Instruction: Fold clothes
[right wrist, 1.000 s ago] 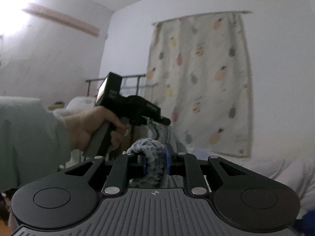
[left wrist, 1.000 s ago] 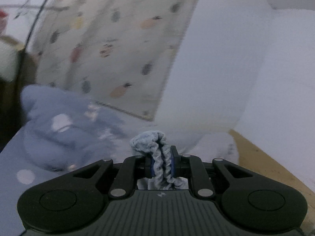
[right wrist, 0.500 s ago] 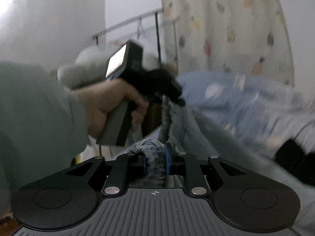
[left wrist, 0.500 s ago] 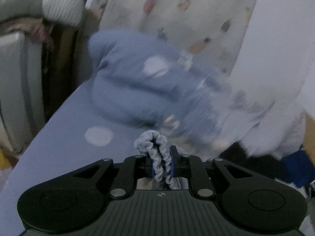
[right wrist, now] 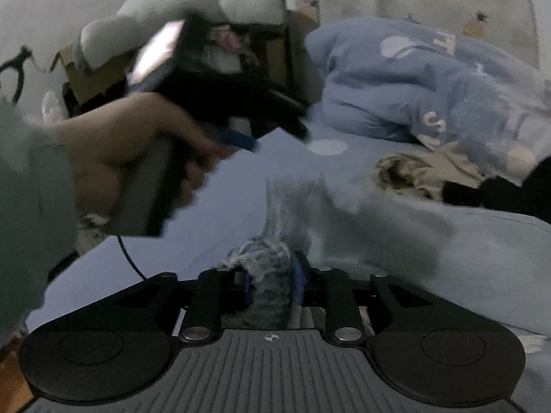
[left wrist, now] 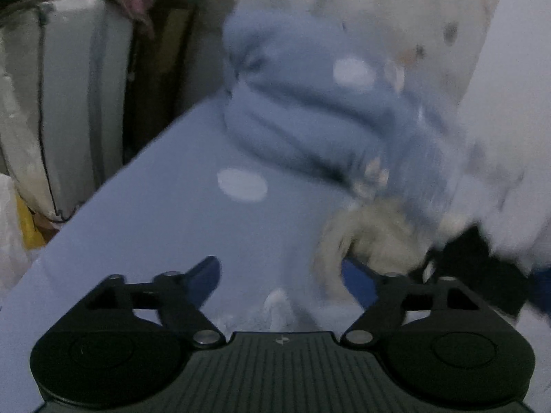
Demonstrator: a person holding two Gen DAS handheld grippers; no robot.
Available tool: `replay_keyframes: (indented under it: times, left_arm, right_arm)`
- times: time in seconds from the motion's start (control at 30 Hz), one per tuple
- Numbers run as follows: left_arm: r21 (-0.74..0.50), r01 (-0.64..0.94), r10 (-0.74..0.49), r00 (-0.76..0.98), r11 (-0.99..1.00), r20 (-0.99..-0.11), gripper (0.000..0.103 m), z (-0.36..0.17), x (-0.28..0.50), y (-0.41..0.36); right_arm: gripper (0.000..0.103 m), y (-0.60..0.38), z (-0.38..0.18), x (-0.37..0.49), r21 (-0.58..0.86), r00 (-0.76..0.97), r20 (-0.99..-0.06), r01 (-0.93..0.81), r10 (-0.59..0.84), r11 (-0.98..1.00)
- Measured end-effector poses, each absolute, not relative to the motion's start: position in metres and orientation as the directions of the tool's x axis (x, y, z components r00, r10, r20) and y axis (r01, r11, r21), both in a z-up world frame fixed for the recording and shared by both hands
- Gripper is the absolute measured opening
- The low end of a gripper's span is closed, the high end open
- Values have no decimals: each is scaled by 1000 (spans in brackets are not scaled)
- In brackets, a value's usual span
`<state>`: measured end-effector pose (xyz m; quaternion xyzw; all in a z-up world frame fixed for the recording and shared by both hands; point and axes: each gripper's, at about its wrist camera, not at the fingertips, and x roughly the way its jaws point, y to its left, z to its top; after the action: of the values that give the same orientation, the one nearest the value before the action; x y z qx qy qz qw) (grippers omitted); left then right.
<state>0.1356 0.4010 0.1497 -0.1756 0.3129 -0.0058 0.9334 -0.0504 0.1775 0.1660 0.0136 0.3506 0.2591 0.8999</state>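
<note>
Released by left gripper (left wrist: pixel 279 284), garment (right wrist: pixel 272 268) stays in right gripper (right wrist: pixel 272 284).

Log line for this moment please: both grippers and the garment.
left gripper: open, empty | right gripper: shut on blue knit garment | garment over blue bedsheet | fold: not yet done

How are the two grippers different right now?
The left gripper is wide open with nothing between its fingers, while the right gripper is shut on the gray-blue knit garment. The left gripper hangs over the bare blue bedsheet; the right one has cloth trailing ahead of it. Both are black with blue pads.
</note>
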Motion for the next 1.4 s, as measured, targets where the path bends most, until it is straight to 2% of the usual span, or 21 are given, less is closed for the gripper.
replay_keyframes:
  times: [0.13,0.17,0.2,0.27,0.37,0.47,0.63,0.77,0.87,1.03,1.17,1.33,1.4]
  left_arm:
    - [-323,-103,-71,871,941,-485,94,220,97,410]
    - [-315,-107,-56,882,943,-467,95,237,88,410]
    - [-308,-111,-43,891,945,-451,96,255,78,409]
    - [-298,-123,-17,904,946,-426,97,293,56,405]
    - [-282,-136,19,924,950,-383,98,349,19,396]
    - [-263,-142,49,942,954,-332,101,404,-21,381]
    - [-236,-151,93,966,960,-242,103,493,-87,356]
    - [-269,-105,56,981,957,-184,103,517,-141,331]
    - [-267,-78,26,981,960,-192,103,502,-170,315]
    - [-277,-46,-19,974,960,-226,103,430,-204,300]
    - [-205,-79,25,968,976,-251,103,352,-214,280]
    - [-350,-136,-9,924,927,-382,103,252,-170,273]
    - [-355,-166,-3,904,920,-428,103,221,-142,272]
  right_arm:
    - [38,139,212,-39,268,598,-622,-444,505,855]
    - [52,130,226,-39,288,594,-613,-446,521,848]
    - [79,123,240,-40,316,585,-593,-462,552,829]
    - [96,115,275,-55,355,573,-523,-526,631,773]
    - [97,114,321,-81,370,530,-441,-628,724,685]
    - [102,87,375,-103,405,548,-329,-653,769,639]
    - [103,-2,456,-133,462,618,-130,-655,776,599]
    - [103,-83,484,-161,478,684,-29,-631,729,611]
    - [103,-141,483,-183,482,725,-7,-601,689,638]
    - [103,-226,441,-223,485,739,-19,-582,673,652]
    - [103,-263,390,-263,374,805,-105,-513,585,773]
    - [103,-272,310,-278,301,848,-253,-388,465,871]
    - [103,-267,286,-277,297,847,-300,-353,438,887]
